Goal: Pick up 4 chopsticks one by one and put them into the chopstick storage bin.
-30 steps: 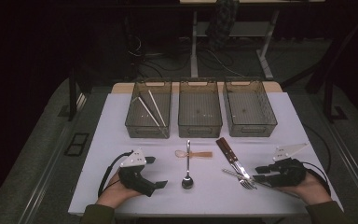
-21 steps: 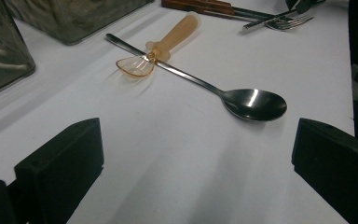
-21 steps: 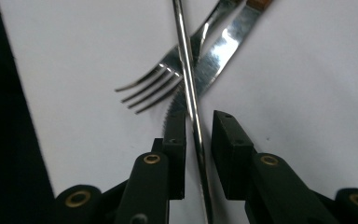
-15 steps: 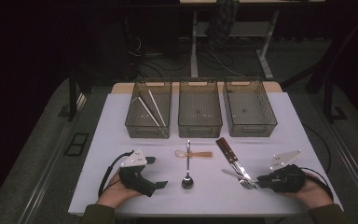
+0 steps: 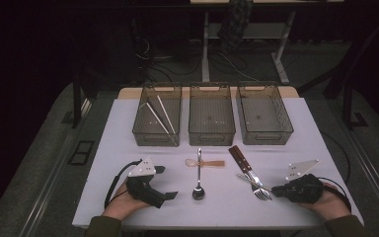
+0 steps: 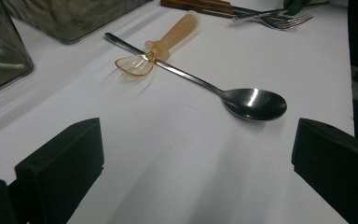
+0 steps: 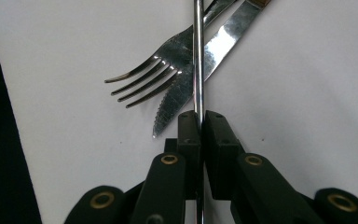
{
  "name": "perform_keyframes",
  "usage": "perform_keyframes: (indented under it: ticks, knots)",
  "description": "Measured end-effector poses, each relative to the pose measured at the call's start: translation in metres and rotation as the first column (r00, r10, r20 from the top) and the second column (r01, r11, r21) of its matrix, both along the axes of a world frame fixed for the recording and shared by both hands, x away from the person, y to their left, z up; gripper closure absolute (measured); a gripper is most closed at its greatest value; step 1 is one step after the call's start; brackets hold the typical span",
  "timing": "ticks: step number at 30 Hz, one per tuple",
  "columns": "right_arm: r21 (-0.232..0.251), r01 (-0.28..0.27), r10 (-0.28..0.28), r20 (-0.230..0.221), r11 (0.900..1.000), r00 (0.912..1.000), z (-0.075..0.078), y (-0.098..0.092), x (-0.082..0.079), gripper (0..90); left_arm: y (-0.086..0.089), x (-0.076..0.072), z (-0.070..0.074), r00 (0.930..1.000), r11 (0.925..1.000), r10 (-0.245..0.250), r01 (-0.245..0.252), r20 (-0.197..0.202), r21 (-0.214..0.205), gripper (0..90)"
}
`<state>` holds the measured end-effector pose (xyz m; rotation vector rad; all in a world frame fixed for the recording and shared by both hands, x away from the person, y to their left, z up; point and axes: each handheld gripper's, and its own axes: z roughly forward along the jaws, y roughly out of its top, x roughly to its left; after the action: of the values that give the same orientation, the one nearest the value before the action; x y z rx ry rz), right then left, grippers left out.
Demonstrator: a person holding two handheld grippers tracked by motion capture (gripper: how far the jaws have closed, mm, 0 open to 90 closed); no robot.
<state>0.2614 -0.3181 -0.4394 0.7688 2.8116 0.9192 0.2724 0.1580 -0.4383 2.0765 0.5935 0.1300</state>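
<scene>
On the white table [image 5: 296, 128] lie a wood-handled knife [image 5: 238, 157], a fork [image 5: 260, 193] and a thin metal utensil handle [image 5: 250, 180], crossed in a pile at the right. My right gripper [image 5: 276, 188] has just been closing and is shut on that handle [image 7: 198, 46], which runs over the fork [image 7: 154, 77] and the serrated knife blade [image 7: 223, 37]; pads of my right gripper [image 7: 200, 122] press on it. My left gripper [image 5: 167, 182] stands open beside a steel spoon [image 5: 199, 173]. That spoon [image 6: 256, 102] lies beyond my left gripper [image 6: 196, 158], across an amber plastic spoon [image 6: 168, 44].
Three clear bins stand in a row at the back: the left bin [image 5: 143, 129] holds white chopsticks [image 5: 160, 116], and beside it are the middle bin [image 5: 211, 132] and right bin [image 5: 276, 131]. The near table edge lies close under both hands.
My right gripper has edged left to the utensil pile and its jaws have closed on the thin metal handle. The left hand has stayed still.
</scene>
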Motion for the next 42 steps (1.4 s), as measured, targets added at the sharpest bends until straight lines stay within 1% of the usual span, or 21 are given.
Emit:
perform_keyframes:
  ticks: [5, 10, 15, 17, 20, 24, 25, 31, 38, 42]
  knots:
    - [0.032, 0.018, -0.017, -0.032, 0.9993, 0.9994, -0.001, -0.003, 0.003, 85.3, 0.000, 0.000, 0.000, 1.0000, 1.0000, -0.001, 0.001, 0.001, -0.003, 0.9]
    - [0.045, 0.038, -0.036, -0.034, 0.9983, 0.9988, -0.001, -0.001, 0.006, 85.5, 0.000, 0.000, 0.001, 1.0000, 1.0000, -0.003, 0.003, 0.003, -0.003, 0.9]
    - [0.058, 0.038, -0.036, -0.035, 0.9976, 0.9987, -0.001, 0.002, 0.008, 85.5, 0.000, 0.000, 0.001, 1.0000, 1.0000, -0.004, 0.004, 0.002, -0.005, 0.9]
    - [0.072, 0.040, -0.037, -0.036, 0.9966, 0.9987, 0.001, 0.003, 0.008, 85.5, 0.000, 0.000, 0.001, 1.0000, 1.0000, -0.004, 0.004, 0.001, -0.003, 0.9]
    - [0.102, 0.050, -0.047, -0.029, 0.9935, 0.9985, 0.005, 0.003, 0.009, 85.5, 0.000, 0.000, 0.000, 1.0000, 1.0000, -0.004, 0.004, 0.000, -0.004, 0.9]
    - [0.145, 0.066, -0.066, -0.006, 0.9872, 0.9978, 0.012, 0.005, 0.012, 85.5, -0.001, -0.001, 0.000, 1.0000, 1.0000, -0.004, 0.004, -0.001, -0.003, 0.9]
    - [0.156, 0.071, -0.070, -0.009, 0.9852, 0.9975, 0.013, 0.006, 0.013, 85.5, -0.001, -0.001, 0.000, 1.0000, 1.0000, -0.004, 0.004, -0.001, -0.003, 0.9]
    - [0.202, 0.070, -0.074, 0.010, 0.9769, 0.9972, 0.022, 0.015, 0.021, 85.5, -0.001, 0.000, 0.000, 1.0000, 1.0000, -0.004, 0.004, -0.002, -0.001, 0.9]
    - [0.236, 0.066, -0.077, 0.034, 0.9695, 0.9965, 0.032, 0.029, 0.030, 85.4, -0.001, -0.001, 0.000, 1.0000, 1.0000, -0.003, 0.003, -0.002, -0.005, 0.9]
    - [0.254, 0.075, -0.089, 0.044, 0.9643, 0.9950, 0.036, 0.036, 0.036, 85.4, -0.001, -0.001, 0.001, 1.0000, 1.0000, -0.006, 0.006, -0.002, -0.003, 0.9]
